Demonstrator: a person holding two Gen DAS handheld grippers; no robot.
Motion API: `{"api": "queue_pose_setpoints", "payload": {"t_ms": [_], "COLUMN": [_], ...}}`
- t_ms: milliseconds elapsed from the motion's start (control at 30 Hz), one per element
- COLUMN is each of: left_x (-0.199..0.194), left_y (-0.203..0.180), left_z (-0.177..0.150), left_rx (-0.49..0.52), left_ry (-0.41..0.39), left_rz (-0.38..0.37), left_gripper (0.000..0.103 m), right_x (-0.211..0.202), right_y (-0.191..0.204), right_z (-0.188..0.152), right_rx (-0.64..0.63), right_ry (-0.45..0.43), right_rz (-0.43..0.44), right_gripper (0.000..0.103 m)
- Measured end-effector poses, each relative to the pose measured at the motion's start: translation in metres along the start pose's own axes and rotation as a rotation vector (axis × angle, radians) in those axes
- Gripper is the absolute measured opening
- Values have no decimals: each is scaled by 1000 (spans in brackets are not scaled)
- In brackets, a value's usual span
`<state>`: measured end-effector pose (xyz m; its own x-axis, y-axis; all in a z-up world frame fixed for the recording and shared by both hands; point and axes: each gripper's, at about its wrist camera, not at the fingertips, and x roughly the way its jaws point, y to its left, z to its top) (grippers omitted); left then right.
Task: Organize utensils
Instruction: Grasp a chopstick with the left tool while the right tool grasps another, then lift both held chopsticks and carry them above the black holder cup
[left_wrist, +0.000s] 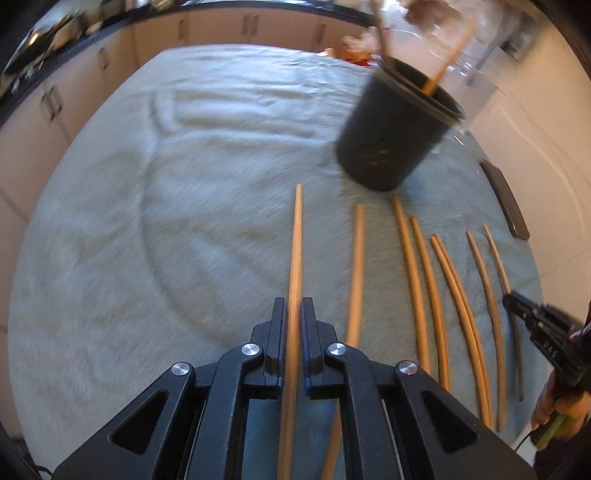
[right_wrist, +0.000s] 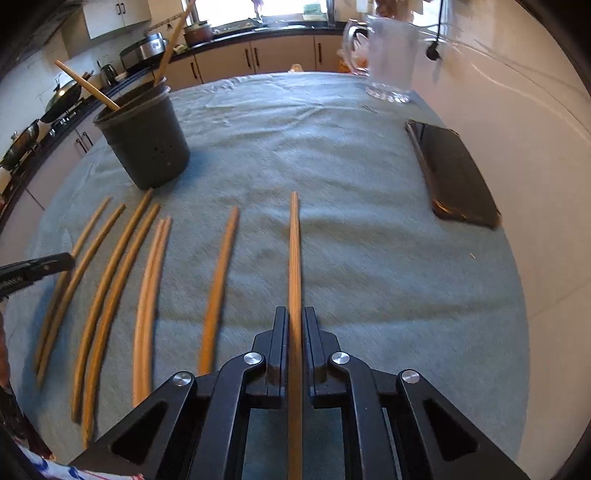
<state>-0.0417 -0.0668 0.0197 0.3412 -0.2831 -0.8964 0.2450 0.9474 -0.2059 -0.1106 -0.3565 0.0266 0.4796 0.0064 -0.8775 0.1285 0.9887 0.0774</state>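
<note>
**On the bench: a chopstick sitting in each hand-held gripper**

Over on the left side of the bench (right_wrist: 332, 155), which is wearing a pale blue-grey cloth, the dark utensil holder (right_wrist: 146, 144) is standing upright with two chopsticks (right_wrist: 88, 86) leaning out of its top. Just in front of it, loose chopsticks (right_wrist: 107, 295) are lying in a rough row on the cloth, some touching in pairs, others apart.

The left hand-held gripper (left_wrist: 293, 314) is sitting at the left end of that row, and its fingers (left_wrist: 279, 332) are closing in on one chopstick (left_wrist: 295, 258) that's pointing straight ahead between them. Looks like it's gripping it, with the stick running back under the gripper body. The left view is pretty motion-blurred, so I can't tell whether the far tip is touching the cloth.

Moving right, the right hand-held gripper (right_wrist: 294, 325) is doing the same thing at the other end of the row: jaws nearly together, pinching a single chopstick (right_wrist: 294, 251) lengthwise.

Further right, a dark phone (right_wrist: 454, 173) is lying flat near the bench edge, and a clear glass pitcher (right_wrist: 391, 55) is standing at the far right corner, by the white wall.
</note>
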Motion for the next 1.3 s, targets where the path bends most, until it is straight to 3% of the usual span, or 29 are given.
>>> {"api": "queue_pose_setpoints", "payload": {"t_ms": [133,300,933,1133,1300], "left_x": [-9,-7,19,20,-15], "left_y": [8,8,-11,-14,-3], "left_z": [-12,-10,32,31,16], "left_rx": [3,8,115,158,123], "left_ry": [42,82,144,110,-15], "left_rz": [-6,-10,71,71,58], "left_gripper": [7,7,7,7,6], "right_x": [-11,-14,30,34,11], "right_y": [-9,-17,-17,-2,2], "right_z": [-14,-11,58,60,53], "right_rx": [-23,-10,-43,-95,-76], "right_ry": [31,74,284,232,115], "right_rz": [-27,13,-19,-55,-29], "right_gripper": [8,10,12,7,6]}}
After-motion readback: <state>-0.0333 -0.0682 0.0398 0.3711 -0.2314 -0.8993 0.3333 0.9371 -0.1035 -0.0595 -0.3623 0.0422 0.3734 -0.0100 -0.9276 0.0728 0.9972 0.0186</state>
